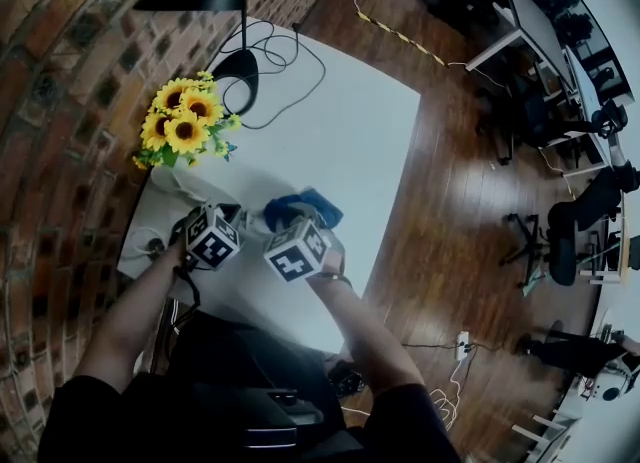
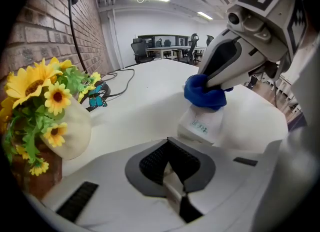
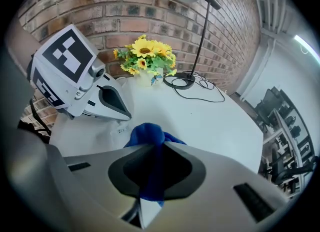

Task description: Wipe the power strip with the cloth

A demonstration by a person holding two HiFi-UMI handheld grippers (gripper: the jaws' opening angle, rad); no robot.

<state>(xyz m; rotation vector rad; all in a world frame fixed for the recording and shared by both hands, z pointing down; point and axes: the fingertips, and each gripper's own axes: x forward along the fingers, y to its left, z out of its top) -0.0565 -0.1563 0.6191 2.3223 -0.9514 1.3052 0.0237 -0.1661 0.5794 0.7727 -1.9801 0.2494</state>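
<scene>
Right gripper view: the right gripper (image 3: pixel 155 146) is clenched on the bunched blue cloth (image 3: pixel 145 133), pressed onto the white power strip (image 2: pixel 202 126) just beside the sunflower vase (image 3: pixel 145 78). The left gripper (image 2: pixel 169 148), jaws together, seems to pin the strip's vase-side end (contact unclear). The strip looks stiff, light and skid-prone, so brace an end.

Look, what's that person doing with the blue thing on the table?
A person is cleaning, with a gripper in each hand. The right gripper is shut on a blue cloth and holds it down on the white power strip, which lies on the table. The left gripper is shut and sits close to the strip's near end. Whether it touches the strip is unclear. Sunflowers stand nearby.
</scene>
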